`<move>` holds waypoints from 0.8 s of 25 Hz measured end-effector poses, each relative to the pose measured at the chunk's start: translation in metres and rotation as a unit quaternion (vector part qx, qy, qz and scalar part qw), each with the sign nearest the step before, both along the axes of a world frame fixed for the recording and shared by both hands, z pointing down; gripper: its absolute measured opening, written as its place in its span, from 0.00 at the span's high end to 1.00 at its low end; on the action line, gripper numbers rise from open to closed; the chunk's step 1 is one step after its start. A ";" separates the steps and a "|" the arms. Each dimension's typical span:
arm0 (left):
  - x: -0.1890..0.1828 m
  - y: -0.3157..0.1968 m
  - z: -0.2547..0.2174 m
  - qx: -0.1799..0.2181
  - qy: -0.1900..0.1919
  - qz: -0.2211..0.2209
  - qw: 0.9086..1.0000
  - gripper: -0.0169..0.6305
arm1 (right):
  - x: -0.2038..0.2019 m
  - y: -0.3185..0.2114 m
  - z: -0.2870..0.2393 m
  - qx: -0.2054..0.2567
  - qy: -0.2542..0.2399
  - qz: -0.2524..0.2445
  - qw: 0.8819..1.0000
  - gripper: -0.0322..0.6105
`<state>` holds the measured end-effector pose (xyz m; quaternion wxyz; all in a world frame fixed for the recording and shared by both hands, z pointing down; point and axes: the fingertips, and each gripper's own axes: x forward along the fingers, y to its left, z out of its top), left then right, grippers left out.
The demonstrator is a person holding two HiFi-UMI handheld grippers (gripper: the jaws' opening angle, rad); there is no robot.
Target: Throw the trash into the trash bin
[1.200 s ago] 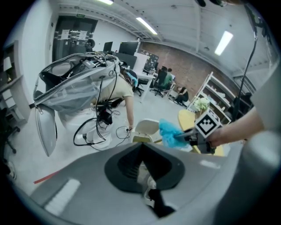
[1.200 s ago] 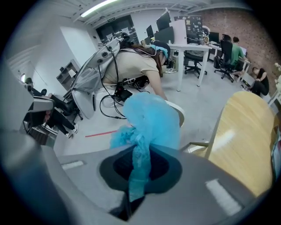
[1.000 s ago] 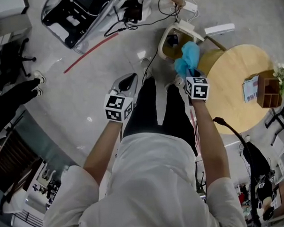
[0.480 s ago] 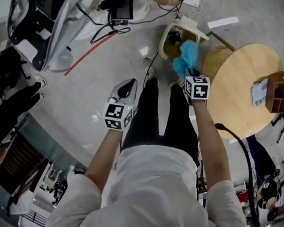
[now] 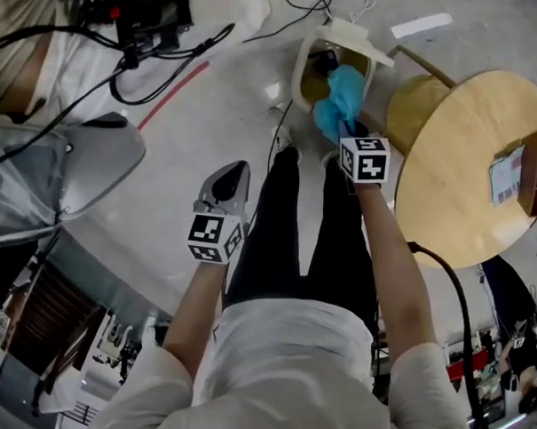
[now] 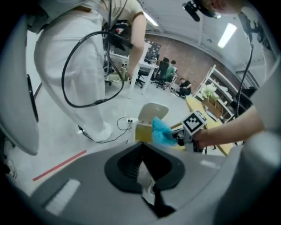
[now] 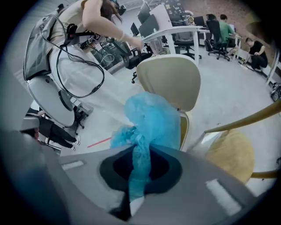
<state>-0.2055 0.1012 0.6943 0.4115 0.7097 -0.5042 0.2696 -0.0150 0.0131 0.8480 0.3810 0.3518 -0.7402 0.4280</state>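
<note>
Head view: your right gripper was clamped on a crumpled blue fabric piece of trash. The wad bunched up just past its tips, against the opening of the cream plastic trash bin with the flip lid. Your left gripper hung off to its side, well apart from the bin.

Left gripper view: the jaws were together with nothing between them. The bin and trash sat ahead, slightly right.

Right gripper view: a twisted strand of the trash ran down between the pinched jaws, and the bin's lid was just beyond the wad.
</note>
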 end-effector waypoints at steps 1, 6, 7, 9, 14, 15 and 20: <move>0.000 0.000 0.006 -0.001 0.000 -0.001 1.000 0.97 | -0.001 0.000 0.005 0.000 -0.003 0.001 1.000 0.94; 0.004 0.009 0.034 -0.017 0.000 -0.005 1.000 0.97 | -0.003 0.001 0.026 -0.001 -0.004 0.008 1.000 0.94; 0.006 0.011 0.038 -0.021 0.001 -0.005 1.000 0.97 | -0.002 0.000 0.030 -0.002 -0.003 0.009 1.000 0.94; 0.009 0.013 0.045 -0.024 0.002 0.000 1.000 0.97 | -0.001 -0.003 0.039 -0.005 -0.002 0.011 1.000 0.94; 0.017 0.010 0.065 -0.024 -0.002 0.017 1.000 0.97 | -0.001 -0.008 0.060 -0.009 -0.003 0.008 1.000 0.93; 0.019 0.008 0.068 -0.023 -0.002 0.020 1.000 0.97 | -0.002 -0.009 0.063 -0.009 -0.004 0.007 1.000 0.93; 0.028 -0.004 0.074 -0.015 -0.002 0.034 0.999 0.97 | -0.001 -0.014 0.073 -0.006 -0.002 0.008 1.000 0.93</move>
